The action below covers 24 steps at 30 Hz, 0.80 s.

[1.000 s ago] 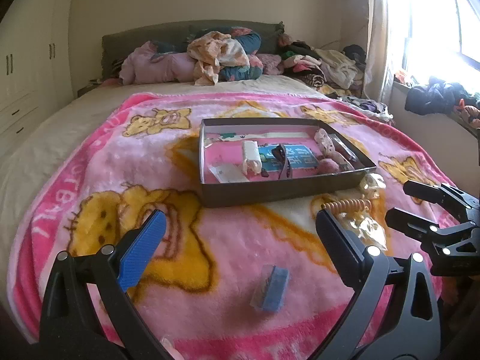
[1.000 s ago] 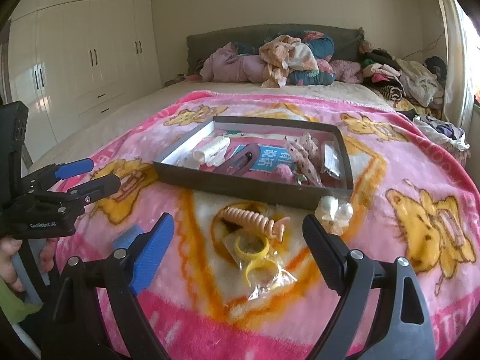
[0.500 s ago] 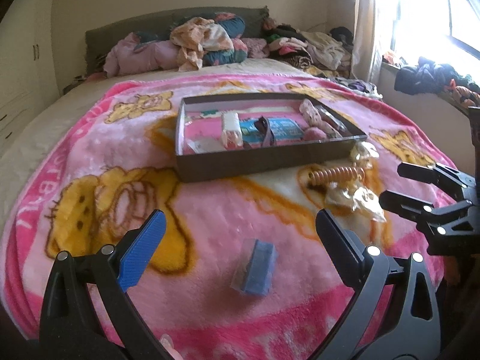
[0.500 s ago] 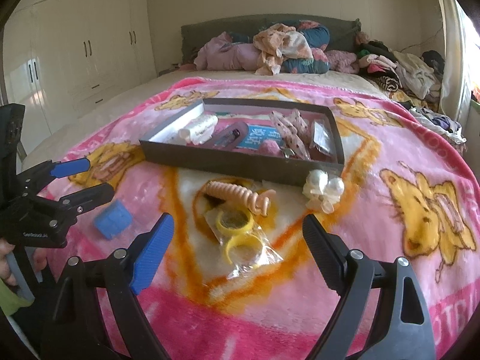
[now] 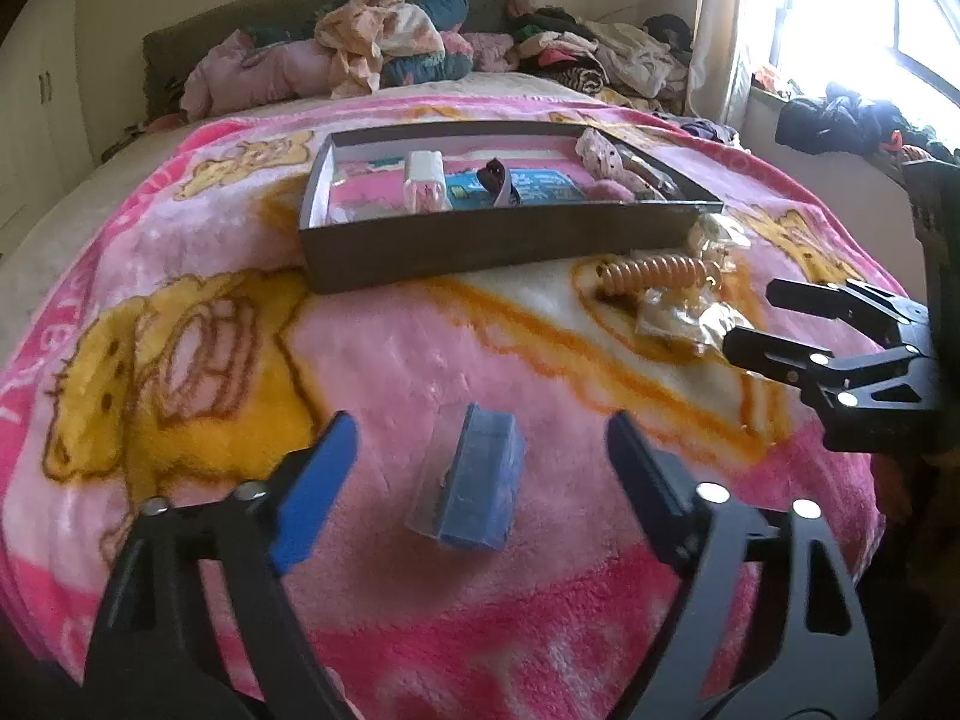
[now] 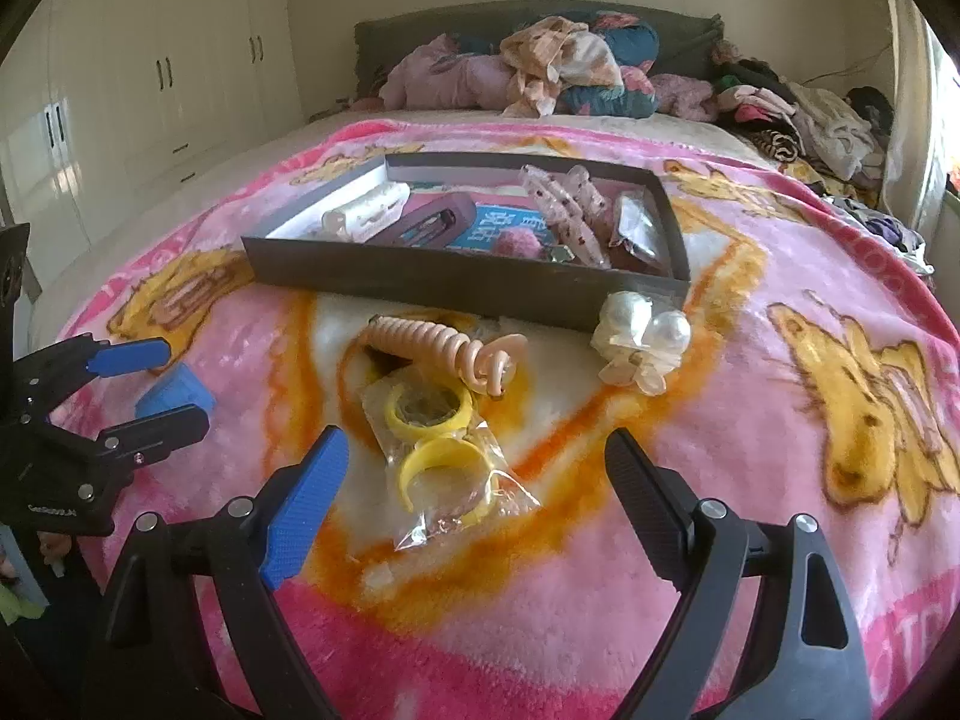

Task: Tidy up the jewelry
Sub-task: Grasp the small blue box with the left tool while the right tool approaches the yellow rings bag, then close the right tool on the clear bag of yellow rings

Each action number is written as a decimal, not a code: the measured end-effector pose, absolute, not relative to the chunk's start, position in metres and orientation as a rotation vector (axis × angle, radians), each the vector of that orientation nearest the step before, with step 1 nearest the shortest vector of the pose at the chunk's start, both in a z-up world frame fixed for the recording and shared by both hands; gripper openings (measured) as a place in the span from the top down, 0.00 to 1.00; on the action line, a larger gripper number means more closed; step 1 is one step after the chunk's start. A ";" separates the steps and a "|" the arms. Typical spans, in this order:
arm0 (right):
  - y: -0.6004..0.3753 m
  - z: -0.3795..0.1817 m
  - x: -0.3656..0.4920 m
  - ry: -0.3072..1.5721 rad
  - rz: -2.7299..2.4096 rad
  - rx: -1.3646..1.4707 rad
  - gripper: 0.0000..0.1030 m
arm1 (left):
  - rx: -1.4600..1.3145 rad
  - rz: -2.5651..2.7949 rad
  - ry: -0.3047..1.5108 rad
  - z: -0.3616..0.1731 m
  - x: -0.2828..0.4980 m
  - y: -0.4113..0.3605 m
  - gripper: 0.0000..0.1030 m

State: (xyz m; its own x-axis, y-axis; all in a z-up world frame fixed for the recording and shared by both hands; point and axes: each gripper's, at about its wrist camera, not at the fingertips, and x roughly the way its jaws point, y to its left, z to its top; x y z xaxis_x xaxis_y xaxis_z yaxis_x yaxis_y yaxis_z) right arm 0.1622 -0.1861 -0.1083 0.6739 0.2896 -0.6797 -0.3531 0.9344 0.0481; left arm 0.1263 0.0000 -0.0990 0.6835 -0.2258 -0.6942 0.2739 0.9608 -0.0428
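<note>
Closing my left gripper [image 5: 477, 459] around the untouched blue box [image 5: 477, 480], right gripper [image 6: 474, 471] wide open over bagged yellow rings [image 6: 441, 444].

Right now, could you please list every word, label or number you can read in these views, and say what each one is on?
"TE", part of large white lettering cut off at the edge of the pink blanket.
"TO", again cut off, on the same blanket's other edge in the right wrist view.
White characters on the blue card in the dark tray: too blurred to read.
Small white label on the left gripper body: too small to read.
</note>
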 end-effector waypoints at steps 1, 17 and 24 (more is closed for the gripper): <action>-0.185 -0.109 0.164 0.754 0.366 -0.095 0.18 | 0.066 -0.282 0.775 -0.100 0.127 0.000 0.37; -0.169 -0.126 0.176 0.820 0.433 -0.121 0.53 | 0.095 -0.326 0.830 -0.110 0.126 -0.011 0.79; -0.171 -0.124 0.168 0.830 0.481 -0.092 0.58 | 0.100 -0.336 0.825 -0.108 0.124 -0.013 0.83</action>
State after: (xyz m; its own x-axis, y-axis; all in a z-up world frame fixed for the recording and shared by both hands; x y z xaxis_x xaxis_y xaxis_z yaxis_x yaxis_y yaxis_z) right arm 0.1682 -0.1711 -0.1241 0.5743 0.3743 -0.7281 -0.4452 0.8891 0.1059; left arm 0.1242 -0.0134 -0.1082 0.6287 -0.2543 -0.7349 0.3316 0.9425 -0.0425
